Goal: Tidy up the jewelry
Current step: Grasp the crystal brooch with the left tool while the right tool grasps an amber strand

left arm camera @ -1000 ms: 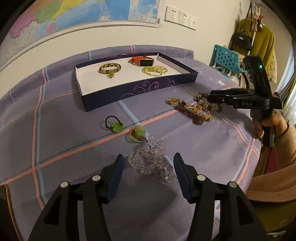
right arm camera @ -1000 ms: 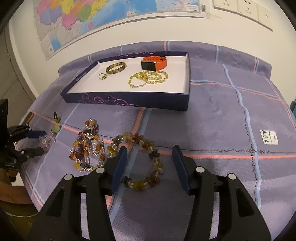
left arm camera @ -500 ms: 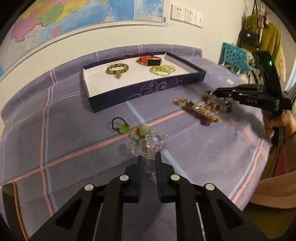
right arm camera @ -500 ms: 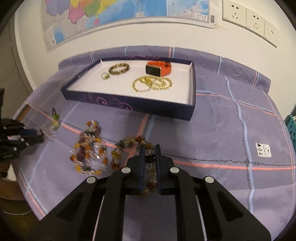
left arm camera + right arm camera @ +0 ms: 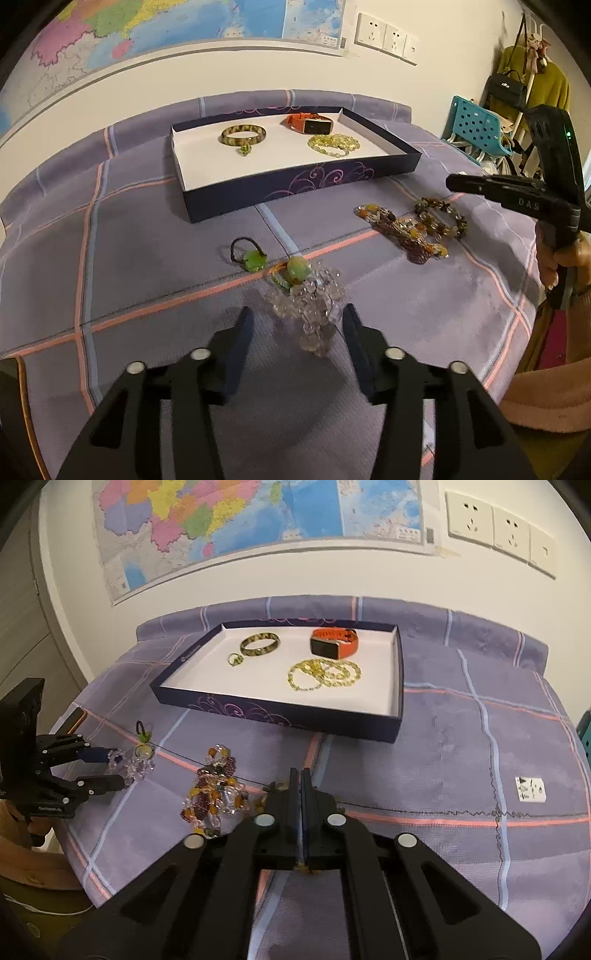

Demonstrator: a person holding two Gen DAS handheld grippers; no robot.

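Two grippers are over the bench [image 5: 110, 258], which has a purple check cloth on it. Left gripper [image 5: 297, 314] is released, jaws wide apart, w/ the clear bead bracelet [image 5: 314, 310] lying in a heap between them on the cloth. From the right wrist view we see the same: left gripper [image 5: 118, 768] spread, clear beads [image 5: 138, 766] at its tips.

Right gripper [image 5: 301, 775] is clenched, its jaws pressed flat together. We see nothing held between them. In the left wrist view its tip [image 5: 452, 182] hangs above the brown bracelet [image 5: 441, 218], which lies on the cloth. Touching that bracelet on its left is a mixed bead pile [image 5: 410, 232], red, amber and clear [image 5: 212, 797].

Just beyond the clear beads sits a green bead on an orange cord [image 5: 295, 269], touching them. Beside it, a green charm on a black loop [image 5: 251, 258].

Further back is the dark tray [image 5: 295, 184] w/ a white floor. Inside: a striped bangle [image 5: 243, 134] at the back left, a small ring [image 5: 244, 149] just in front of it, an orange watch [image 5: 312, 123] at the back right, and yellow beads [image 5: 334, 144] in front of the watch.

Behind the bench are a wall map [image 5: 221, 524] and sockets [image 5: 384, 37].
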